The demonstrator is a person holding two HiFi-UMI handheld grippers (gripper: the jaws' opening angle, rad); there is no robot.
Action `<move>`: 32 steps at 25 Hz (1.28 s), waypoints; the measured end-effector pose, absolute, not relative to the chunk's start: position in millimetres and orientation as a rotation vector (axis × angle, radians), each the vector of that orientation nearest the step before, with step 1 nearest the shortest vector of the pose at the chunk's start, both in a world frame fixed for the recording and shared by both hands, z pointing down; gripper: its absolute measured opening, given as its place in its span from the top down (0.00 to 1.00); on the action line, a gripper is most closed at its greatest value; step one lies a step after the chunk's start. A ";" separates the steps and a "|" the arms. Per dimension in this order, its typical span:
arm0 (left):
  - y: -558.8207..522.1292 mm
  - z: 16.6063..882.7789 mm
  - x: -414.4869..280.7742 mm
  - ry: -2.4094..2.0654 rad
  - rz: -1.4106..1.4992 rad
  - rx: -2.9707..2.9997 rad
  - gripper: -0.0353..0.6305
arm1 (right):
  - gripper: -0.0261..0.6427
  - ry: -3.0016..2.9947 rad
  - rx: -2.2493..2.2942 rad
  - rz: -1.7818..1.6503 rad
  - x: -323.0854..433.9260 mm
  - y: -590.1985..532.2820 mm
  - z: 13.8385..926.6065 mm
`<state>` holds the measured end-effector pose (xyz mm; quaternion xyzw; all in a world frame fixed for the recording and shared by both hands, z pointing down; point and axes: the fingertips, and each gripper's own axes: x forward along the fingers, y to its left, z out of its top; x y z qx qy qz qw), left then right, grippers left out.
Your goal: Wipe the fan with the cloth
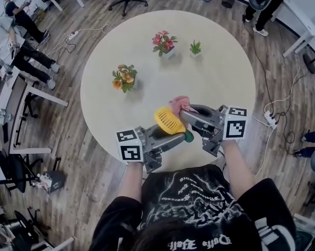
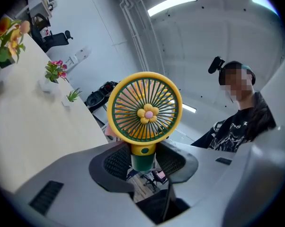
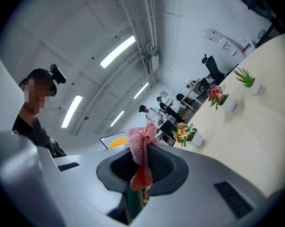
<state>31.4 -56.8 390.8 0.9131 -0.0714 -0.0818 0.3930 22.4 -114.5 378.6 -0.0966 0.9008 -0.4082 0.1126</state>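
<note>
Left claw (image 2: 143, 162) is clamped on the green handle of the small yellow-and-green plastic hand fan (image 2: 145, 113), which juts out past the pads with its round grille and pink flower hub facing the left gripper view. Right claw (image 3: 141, 167) pinches a bunched pink woven cloth (image 3: 141, 141), whose free tuft sticks out beyond the pads just beside the fan's yellow rim. Both things are held in the air over the near edge of the round cream bench (image 1: 121, 109), in front of the person.
</note>
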 end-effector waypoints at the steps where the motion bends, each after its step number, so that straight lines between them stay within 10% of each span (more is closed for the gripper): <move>1: -57.7 392.2 30.2 -0.191 -0.205 2.317 0.67 | 0.89 2.646 -0.295 -1.221 22.8 -114.1 384.9; 13: -95.2 453.1 -22.5 -0.605 -0.225 2.136 0.67 | 0.89 2.636 -0.624 -1.356 51.9 -115.7 448.4; 32: -81.0 594.2 -78.6 -0.984 0.965 1.938 0.68 | 0.89 2.493 -0.776 -1.424 81.2 -108.0 466.7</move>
